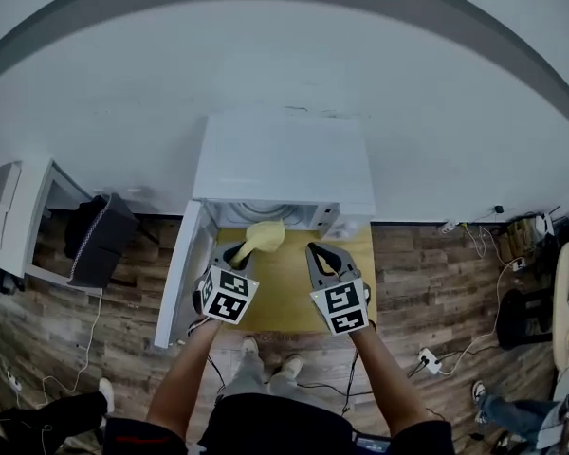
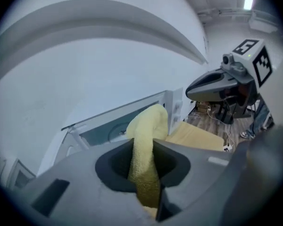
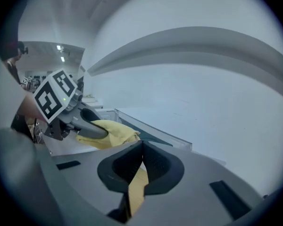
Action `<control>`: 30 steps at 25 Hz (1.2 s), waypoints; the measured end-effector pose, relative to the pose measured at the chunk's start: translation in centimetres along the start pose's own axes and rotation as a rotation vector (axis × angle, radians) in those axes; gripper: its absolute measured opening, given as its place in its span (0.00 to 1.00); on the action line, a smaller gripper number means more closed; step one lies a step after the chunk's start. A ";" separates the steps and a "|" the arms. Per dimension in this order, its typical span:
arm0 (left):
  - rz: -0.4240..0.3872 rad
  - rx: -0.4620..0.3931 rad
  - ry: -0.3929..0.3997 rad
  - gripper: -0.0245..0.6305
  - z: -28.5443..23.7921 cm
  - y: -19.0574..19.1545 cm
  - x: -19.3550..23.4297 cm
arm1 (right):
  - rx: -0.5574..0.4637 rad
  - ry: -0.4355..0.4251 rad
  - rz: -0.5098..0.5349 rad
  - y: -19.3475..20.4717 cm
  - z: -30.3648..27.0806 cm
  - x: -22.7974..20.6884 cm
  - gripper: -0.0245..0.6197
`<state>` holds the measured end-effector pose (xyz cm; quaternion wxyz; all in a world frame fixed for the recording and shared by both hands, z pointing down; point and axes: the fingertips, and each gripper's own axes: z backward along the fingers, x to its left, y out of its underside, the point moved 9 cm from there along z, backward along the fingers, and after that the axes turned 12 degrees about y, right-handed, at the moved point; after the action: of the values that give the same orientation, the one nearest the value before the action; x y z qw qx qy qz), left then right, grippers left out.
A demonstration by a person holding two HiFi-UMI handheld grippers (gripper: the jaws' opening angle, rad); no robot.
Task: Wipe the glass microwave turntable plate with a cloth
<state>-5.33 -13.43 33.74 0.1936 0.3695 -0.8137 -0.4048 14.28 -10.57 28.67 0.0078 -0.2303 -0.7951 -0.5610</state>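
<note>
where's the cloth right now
In the head view the yellow cloth is left of centre, pinched in the jaws of the left gripper, just in front of the open microwave and above the wooden table.

The cloth (image 1: 259, 238) is pale yellow. The microwave (image 1: 283, 159) is white, and the tabletop (image 1: 284, 292) in front of it is light honey wood. The left tongs (image 1: 237, 252) and right tongs (image 1: 318, 254) are dark grey, each with black-and-white square markers. The floor (image 1: 436, 282) beside the microwave shows brown wood planks. The wall (image 1: 284, 55) behind it is white with a grey band.
</note>
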 end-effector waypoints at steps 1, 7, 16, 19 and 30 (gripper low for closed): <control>0.003 -0.028 0.001 0.13 0.8 -0.3 -0.5 | -0.013 0.004 -0.022 -0.4 0.7 -0.2 0.05; 0.130 -0.208 -0.007 0.13 6.4 -1.7 -2.2 | -0.134 0.030 -0.027 -3.2 4.7 0.0 0.05; 0.105 -0.382 -0.106 0.13 13.8 -3.2 -5.1 | -0.278 0.081 -0.174 -6.1 10.3 -0.9 0.05; 0.073 -0.422 -0.140 0.13 15.5 -3.8 -6.0 | -0.307 0.079 -0.199 -6.2 12.0 -0.5 0.05; 0.048 -0.495 -0.198 0.13 18.3 -5.5 -7.9 | -0.341 0.103 -0.199 -5.6 14.6 -0.8 0.05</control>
<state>-8.99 -0.13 18.27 0.2073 0.2500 -0.7136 -0.6207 16.49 0.74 18.07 -0.0463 -0.1195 -0.7060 -0.6965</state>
